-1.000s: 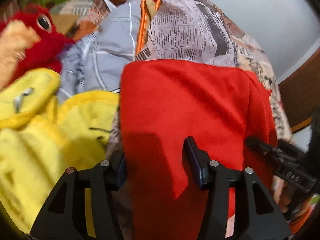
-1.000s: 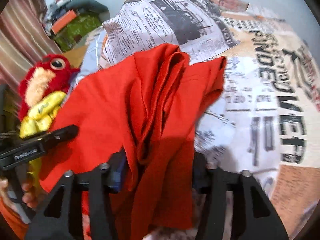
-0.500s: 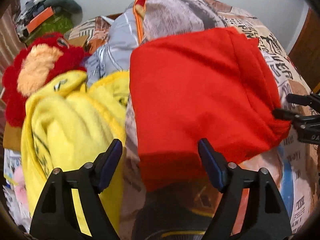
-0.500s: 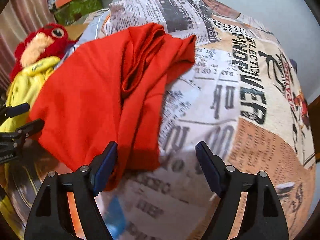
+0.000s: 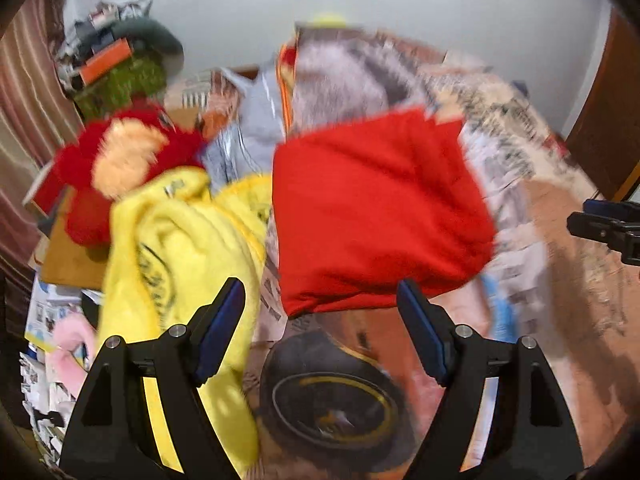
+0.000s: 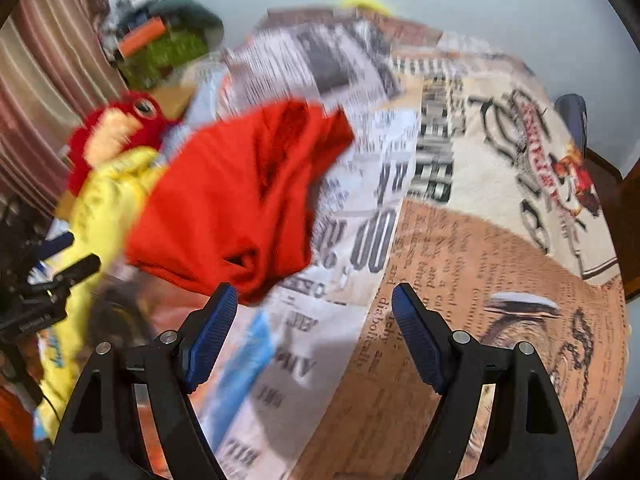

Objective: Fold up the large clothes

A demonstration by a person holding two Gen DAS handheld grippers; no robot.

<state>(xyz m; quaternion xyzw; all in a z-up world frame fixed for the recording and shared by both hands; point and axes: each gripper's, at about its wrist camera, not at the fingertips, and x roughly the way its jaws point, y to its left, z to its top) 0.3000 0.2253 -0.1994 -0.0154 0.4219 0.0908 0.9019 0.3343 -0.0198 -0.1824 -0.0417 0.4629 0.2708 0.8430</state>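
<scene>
Tongs both spread wide, empty: left tongs (image 5: 320, 328) and right tongs (image 6: 312, 328) have let go of the red garment (image 5: 376, 216) and backed off above it. It lies folded on the bed (image 6: 480, 264), beside a yellow garment (image 5: 180, 248). Fold likely done. Motion blur hides its edges and far side.

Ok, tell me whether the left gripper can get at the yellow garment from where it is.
Probably yes. The left gripper is open and empty, and the yellow garment lies uncovered just ahead of its left jaw, beside the red garment.
</scene>
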